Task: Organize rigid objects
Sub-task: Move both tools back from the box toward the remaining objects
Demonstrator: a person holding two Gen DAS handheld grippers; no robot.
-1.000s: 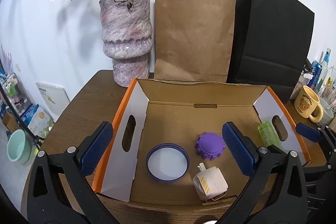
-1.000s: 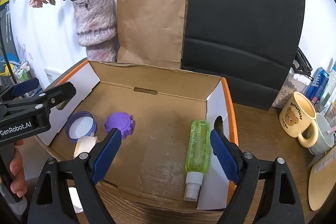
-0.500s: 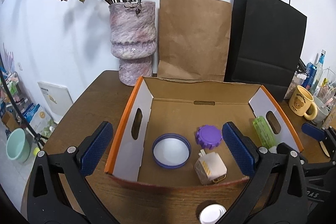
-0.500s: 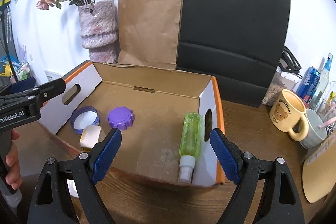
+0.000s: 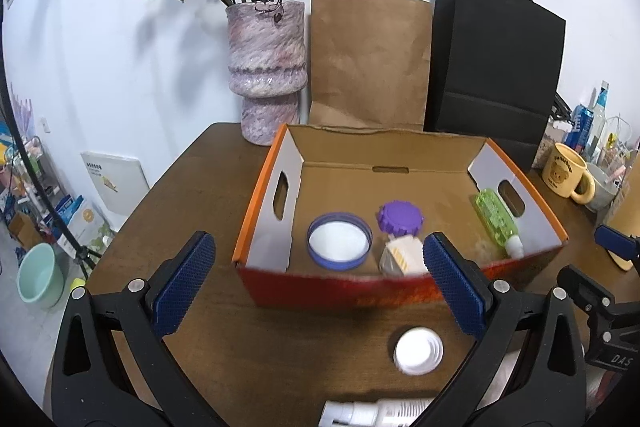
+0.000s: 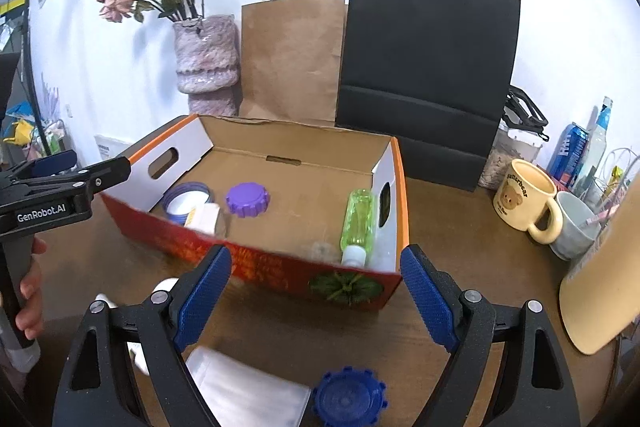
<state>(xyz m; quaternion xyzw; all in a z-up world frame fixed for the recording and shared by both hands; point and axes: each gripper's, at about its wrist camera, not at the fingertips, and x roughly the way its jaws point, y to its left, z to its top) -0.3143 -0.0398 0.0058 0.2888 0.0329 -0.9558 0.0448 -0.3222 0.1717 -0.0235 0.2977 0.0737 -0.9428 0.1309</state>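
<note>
Box (image 5: 360, 291) w/ items just beyond both wide-open tools (image 5: 316, 279) (image 6: 316, 287).

The open-topped orange cardboard box (image 5: 264, 187) leaves bare floor mid-box, between the purple toothed cap (image 6: 247, 199) and the green spray bottle (image 6: 357, 223) along its right wall. Bare brown wooden bench (image 5: 192, 195) runs along the box's left side. Behind, a marbled vase (image 5: 266, 67) and paper bags block the back edge.
</note>
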